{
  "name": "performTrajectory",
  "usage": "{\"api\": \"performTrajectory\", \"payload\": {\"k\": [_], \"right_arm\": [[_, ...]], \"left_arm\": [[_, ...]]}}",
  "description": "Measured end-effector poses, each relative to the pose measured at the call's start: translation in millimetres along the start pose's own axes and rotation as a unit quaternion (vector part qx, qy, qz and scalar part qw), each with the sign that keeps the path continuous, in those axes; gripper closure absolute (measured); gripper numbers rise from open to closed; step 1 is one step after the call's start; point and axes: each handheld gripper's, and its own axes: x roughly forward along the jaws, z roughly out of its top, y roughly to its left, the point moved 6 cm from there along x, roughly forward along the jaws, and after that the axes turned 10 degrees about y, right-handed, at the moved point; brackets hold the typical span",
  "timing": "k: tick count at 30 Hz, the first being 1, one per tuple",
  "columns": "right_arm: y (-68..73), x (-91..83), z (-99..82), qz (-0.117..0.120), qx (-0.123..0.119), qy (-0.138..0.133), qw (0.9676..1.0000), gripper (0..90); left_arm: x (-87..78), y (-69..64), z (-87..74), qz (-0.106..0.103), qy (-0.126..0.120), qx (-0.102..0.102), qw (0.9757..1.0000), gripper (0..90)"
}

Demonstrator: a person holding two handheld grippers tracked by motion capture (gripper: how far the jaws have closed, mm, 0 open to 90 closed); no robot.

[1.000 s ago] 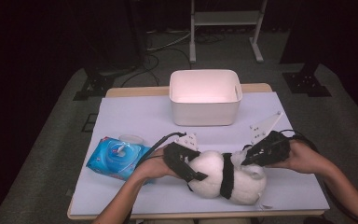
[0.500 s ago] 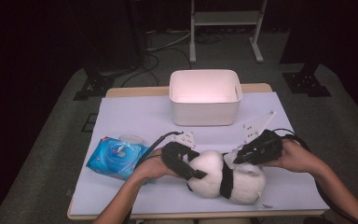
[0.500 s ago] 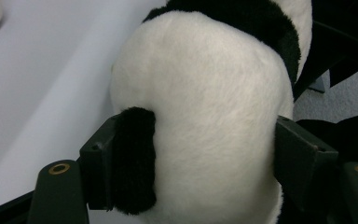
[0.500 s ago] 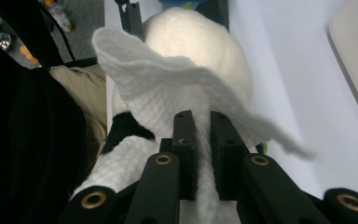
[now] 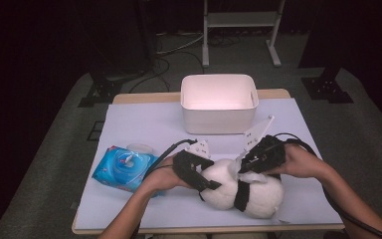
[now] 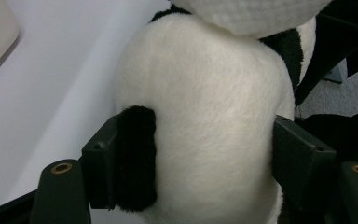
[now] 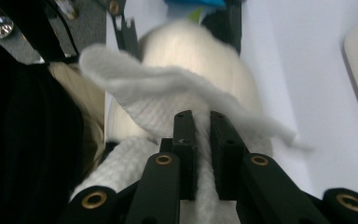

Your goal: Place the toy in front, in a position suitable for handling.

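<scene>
Dim room, grey carpet, desk [image 5: 144, 124] covered with a white sheet. Left gripper [image 5: 199, 175] low at front centre, jaws spread and clamped on the plush panda [image 5: 243, 189]; left gripper view has the white furry body [image 6: 205, 121] squeezed between both black jaws, a black plush patch [image 6: 135, 158] pressed against the left jaw. Right gripper [image 5: 251, 167] just above the panda from the right side, touching its top; right gripper view has jaws nearly together, pinching a white textured wipe [image 7: 177, 98] that drapes over the plush. Panda lying on its side at the desk's front edge, centre-right, black band across the middle. Left hand [image 5: 161, 174] and right hand [image 5: 301, 162] coming in from the bottom, black cables trailing from both grippers. Blue wipes pack [image 5: 125, 167] lying flat left of the left hand, near the front-left of the desk, round lid on top. White bin [image 5: 219, 112] at the back centre of the desk, well apart from the panda. Metal stand legs [image 5: 238, 30] on the floor behind the desk.
</scene>
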Motion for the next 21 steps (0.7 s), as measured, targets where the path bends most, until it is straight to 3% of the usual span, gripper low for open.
{"api": "performTrajectory", "payload": {"k": [10,15,21], "right_arm": [[2.4,-17.9,-31.0,0.001,0.031,-0.013,0.9994,81.2],[9.5,-9.9,-32.5,0.014,0.022,-0.010,0.9996,81.2],[12.2,-5.1,-30.3,0.009,0.012,-0.002,0.9999,81.3]], "left_arm": [[1.9,-1.5,-9.5,-0.009,-0.001,-0.007,0.9999,26.9],[1.6,-4.3,-8.2,-0.012,0.023,0.000,0.9997,18.2],[6.3,-1.7,-2.0,-0.025,0.036,0.000,0.9990,10.6]]}}
